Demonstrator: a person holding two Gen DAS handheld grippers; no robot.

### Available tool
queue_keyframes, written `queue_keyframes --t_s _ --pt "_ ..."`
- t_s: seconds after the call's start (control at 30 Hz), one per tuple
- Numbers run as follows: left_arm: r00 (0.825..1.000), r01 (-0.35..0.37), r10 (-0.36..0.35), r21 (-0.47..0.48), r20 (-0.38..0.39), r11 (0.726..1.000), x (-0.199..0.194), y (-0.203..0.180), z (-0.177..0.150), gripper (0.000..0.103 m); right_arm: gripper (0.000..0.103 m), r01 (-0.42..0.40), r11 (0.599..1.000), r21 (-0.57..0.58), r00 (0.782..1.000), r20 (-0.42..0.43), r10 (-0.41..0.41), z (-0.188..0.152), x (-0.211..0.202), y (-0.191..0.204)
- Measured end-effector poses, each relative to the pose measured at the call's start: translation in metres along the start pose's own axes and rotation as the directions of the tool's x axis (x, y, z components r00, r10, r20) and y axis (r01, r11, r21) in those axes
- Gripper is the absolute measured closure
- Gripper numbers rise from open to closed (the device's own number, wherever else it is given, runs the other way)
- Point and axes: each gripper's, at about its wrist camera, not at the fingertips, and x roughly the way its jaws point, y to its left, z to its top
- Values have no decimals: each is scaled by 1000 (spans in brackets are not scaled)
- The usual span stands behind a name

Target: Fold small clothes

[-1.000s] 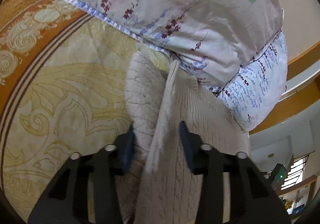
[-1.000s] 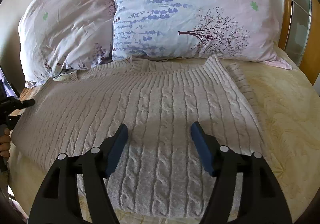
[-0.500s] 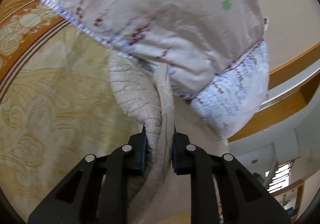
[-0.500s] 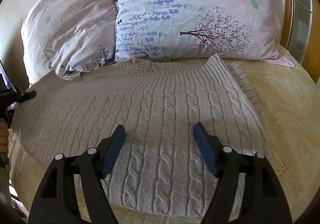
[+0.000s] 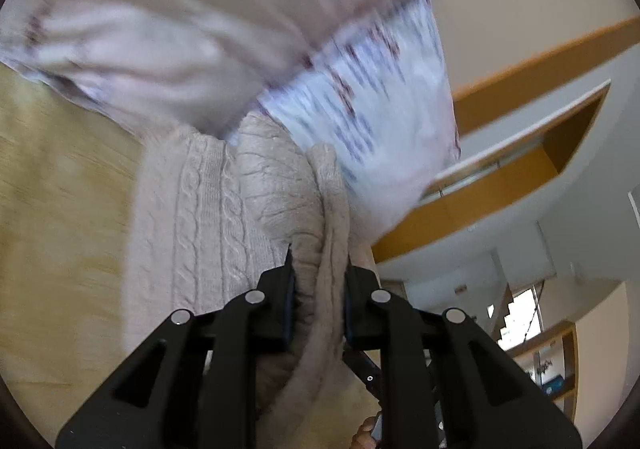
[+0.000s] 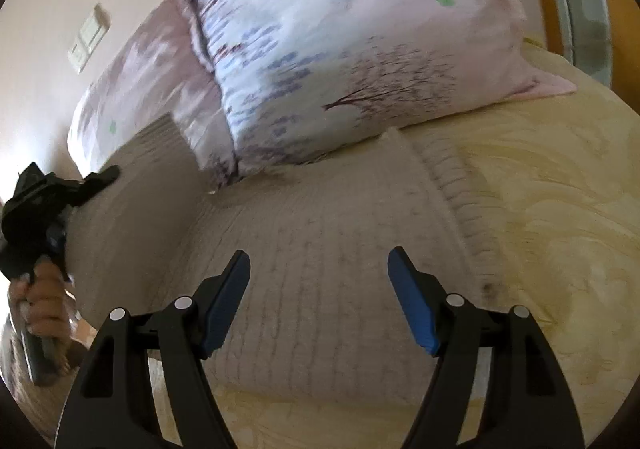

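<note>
While left gripper (image 5: 318,269) is clamping sweater (image 6: 320,249) edge near bed's (image 6: 560,209) pillow (image 6: 360,49) end, right gripper (image 6: 320,289) is hovering with jaws spread.

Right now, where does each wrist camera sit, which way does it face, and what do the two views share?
Left wrist: on the left gripper, looking along its fingers, shut on a bunched fold of the sweater, toward the pillows and wall.
Right wrist: on the right gripper, fingers apart above the spread sweater, facing the pillows; the person's left hand and the left gripper show at the frame's left edge.
Shared: sweater, pillows, yellow bedspread.
</note>
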Motion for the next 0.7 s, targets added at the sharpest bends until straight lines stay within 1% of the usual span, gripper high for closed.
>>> queue_keyframes --t_s 0.07,0.1,0.2,0.27,0.3,0.33,0.37,0.4,0.43,0.47,0.5,0.53,0.57,0.6,0.63,0.67,0.7 --pt "999 -11 11 8 -36 1000 26 -7 -10 86 30 -1 1000 25 1000 4 1 0 -5 -9" --pt "997 -22 22 10 -68 1000 45 -10 -18 86 30 -2 999 34 1000 4 2 0 -7 -14" --pt "989 -47 47 4 -139 999 77 -9 -36 83 30 -10 999 53 1000 -3 10 2 -9 -22" --pt "981 -33 31 -8 -194 999 96 -8 -47 77 30 -31 997 77 999 -10 32 4 -11 -28" --pt "973 24 -31 -34 -229 999 101 -9 -52 77 30 -40 995 87 999 -13 41 6 -11 -30" --pt "963 75 -86 -51 -256 996 102 -11 -55 70 30 -58 993 106 998 -16 60 8 -12 -33" --pt "952 120 -132 -59 -275 991 100 -14 -56 55 30 -68 991 113 997 -16 70 10 -13 -34" --pt "943 156 -165 -54 -288 986 94 -19 -56 49 30 -81 989 121 996 -17 83 12 -14 -35" --pt "945 177 -178 -29 -274 984 83 -23 -54 41 30 -99 986 134 995 -19 102 15 -15 -36" --pt "953 182 -174 7 -249 983 70 -26 -51 36 30 -119 982 146 992 -23 124 18 -15 -37" --pt "968 162 -146 64 -203 985 51 -27 -46 33 30 -143 976 163 988 -32 150 20 -15 -38" --pt "980 126 -110 92 -166 988 38 -26 -44 29 30 -176 967 185 981 -51 189 24 -11 -39" --pt "992 69 -56 116 -113 991 23 -22 -40 27 30 -198 959 203 974 -72 216 26 -7 -39" --pt "998 15 -6 131 -67 991 9 -17 -39 25 30 -219 951 221 965 -94 244 28 -2 -38" --pt "998 -57 62 145 -30 988 -2 -11 -37 25 30 -249 937 244 949 -131 287 30 7 -36" --pt "993 -118 120 154 -5 981 -9 -5 -36 25 30 -260 931 256 941 -149 304 30 11 -35" --pt "987 -161 161 158 11 974 -14 3 -35 25 30 -270 925 267 930 -175 322 32 20 -32"
